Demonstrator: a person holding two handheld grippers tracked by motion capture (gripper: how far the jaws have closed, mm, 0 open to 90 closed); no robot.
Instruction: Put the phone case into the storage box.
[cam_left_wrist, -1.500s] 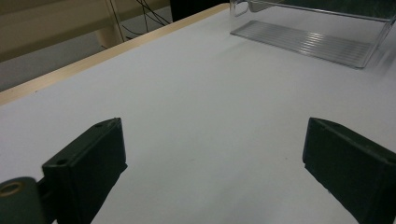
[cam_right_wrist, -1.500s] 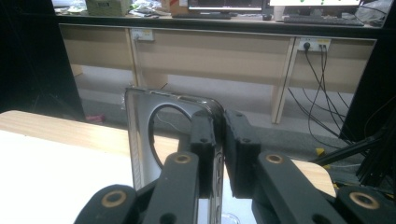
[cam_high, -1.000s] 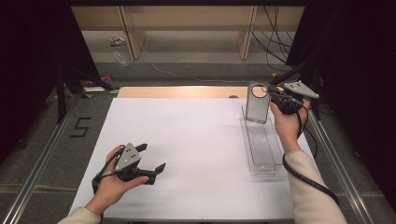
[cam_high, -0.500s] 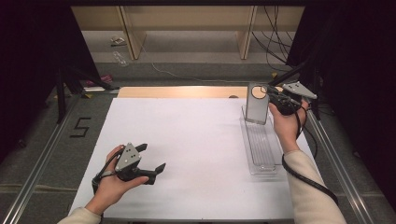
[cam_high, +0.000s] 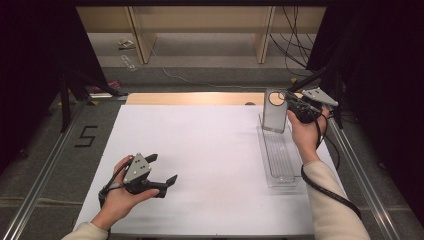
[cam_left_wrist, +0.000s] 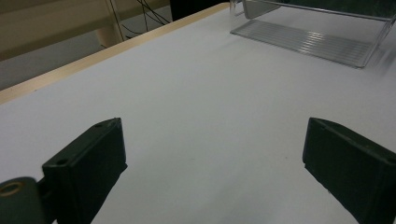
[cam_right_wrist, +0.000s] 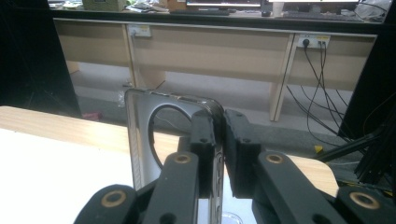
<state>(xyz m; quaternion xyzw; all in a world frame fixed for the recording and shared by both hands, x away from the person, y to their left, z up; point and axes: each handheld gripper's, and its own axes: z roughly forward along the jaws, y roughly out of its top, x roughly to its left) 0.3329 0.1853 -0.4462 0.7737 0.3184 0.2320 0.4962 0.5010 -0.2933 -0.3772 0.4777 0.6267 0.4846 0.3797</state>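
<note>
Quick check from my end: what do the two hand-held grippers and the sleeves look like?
Both are black two-jaw tools. The left hand-held gripper and right hand-held gripper each carry a grey three-cornered plate and trail a black cable. Brass-coloured pivot rings show near the jaws. Sleeves are cream.

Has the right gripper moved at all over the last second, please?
No. The right gripper still pinches the upright clear panel at the same spot beside the table's far wooden edge.
</note>
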